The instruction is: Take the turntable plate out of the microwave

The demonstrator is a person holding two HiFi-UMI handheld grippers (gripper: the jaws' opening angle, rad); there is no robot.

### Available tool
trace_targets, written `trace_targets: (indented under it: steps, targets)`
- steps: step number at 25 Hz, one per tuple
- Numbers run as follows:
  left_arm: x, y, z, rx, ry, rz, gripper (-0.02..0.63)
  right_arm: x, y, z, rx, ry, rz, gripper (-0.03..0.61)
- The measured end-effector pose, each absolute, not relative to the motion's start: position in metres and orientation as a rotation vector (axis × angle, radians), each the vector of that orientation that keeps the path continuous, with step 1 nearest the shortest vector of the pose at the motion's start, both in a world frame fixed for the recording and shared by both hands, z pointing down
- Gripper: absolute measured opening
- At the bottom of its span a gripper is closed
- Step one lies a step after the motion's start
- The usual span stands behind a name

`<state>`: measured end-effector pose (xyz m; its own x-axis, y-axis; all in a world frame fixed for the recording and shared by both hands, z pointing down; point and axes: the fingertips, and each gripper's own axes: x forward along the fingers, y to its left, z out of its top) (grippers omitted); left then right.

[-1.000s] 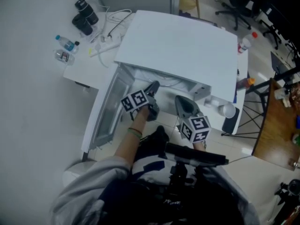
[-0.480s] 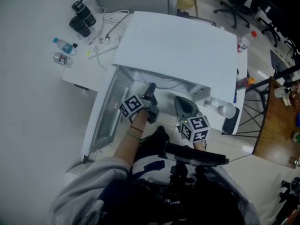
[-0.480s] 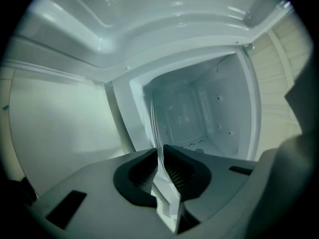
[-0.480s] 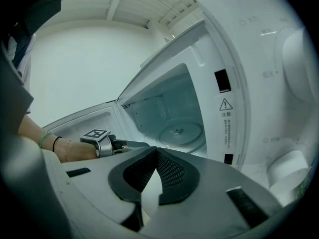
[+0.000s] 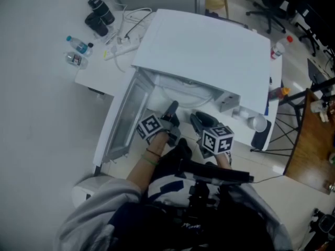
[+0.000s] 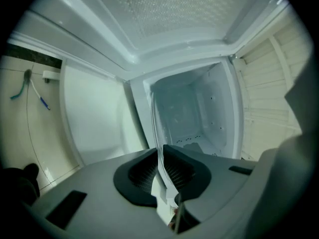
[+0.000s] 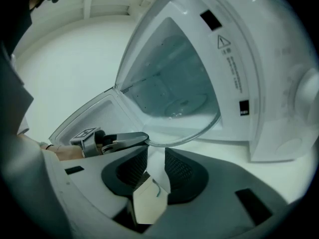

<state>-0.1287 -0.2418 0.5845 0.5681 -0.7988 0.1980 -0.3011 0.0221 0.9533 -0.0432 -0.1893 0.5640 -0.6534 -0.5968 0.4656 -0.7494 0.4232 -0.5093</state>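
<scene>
Jaws on the left gripper [image 6: 159,151] are clamped right down on the rim of the glass turntable plate [image 6: 156,123], its thin edge running straight between the 2 pads. Over to the right gripper [image 7: 156,151]: its jaws stand a little apart with nothing between them, and the plate's near rim sits just at their tips. From that side the plate [image 7: 179,126] hangs tilted in front of the open cavity of the microwave [image 5: 209,51], with the left gripper's dark jaw biting its left edge. Looking down from the head view, both grippers are side by side at the front edge of the table [image 5: 99,72], left [image 5: 170,116] and right [image 5: 198,120], just in front of the cavity, and the door [image 5: 125,119] is swung wide to the left. Up at the far left corner lie 2 clear bottles [image 5: 77,52] beside a power strip [image 5: 123,46].
</scene>
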Motion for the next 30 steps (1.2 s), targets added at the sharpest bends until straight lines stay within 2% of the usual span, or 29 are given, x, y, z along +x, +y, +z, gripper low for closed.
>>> trace_targets:
  steps: [4,14,16,19,21,25,30]
  targets:
    - [-0.138,-0.231,0.579,1.604,-0.962,-0.520,0.028,-0.051,-0.187,0.575,1.140,-2.429,1.320,0.172]
    - [-0.128,-0.210,0.580,1.600,-0.889,-0.523,0.029,-0.048,-0.213,0.587,1.237,-2.451,1.786,0.178]
    - [-0.123,-0.207,0.581,1.596,-0.870,-0.518,0.031,-0.043,-0.217,0.589,1.264,-2.449,1.808,0.094]
    - [-0.123,-0.209,0.583,1.684,-0.868,-0.456,0.040,-0.040,-0.219,0.587,1.271,-2.463,1.800,0.094]
    - [-0.119,-0.214,0.578,1.648,-0.813,-0.524,0.048,-0.040,-0.217,0.585,1.280,-2.469,1.772,0.094]
    - [-0.133,-0.236,0.588,1.535,-0.837,-0.644,0.133,-0.042,-0.212,0.579,1.271,-2.485,1.773,0.091]
    - [-0.137,-0.266,0.579,1.530,-0.736,-0.773,0.141,-0.042,-0.195,0.581,1.242,-2.462,1.746,0.092]
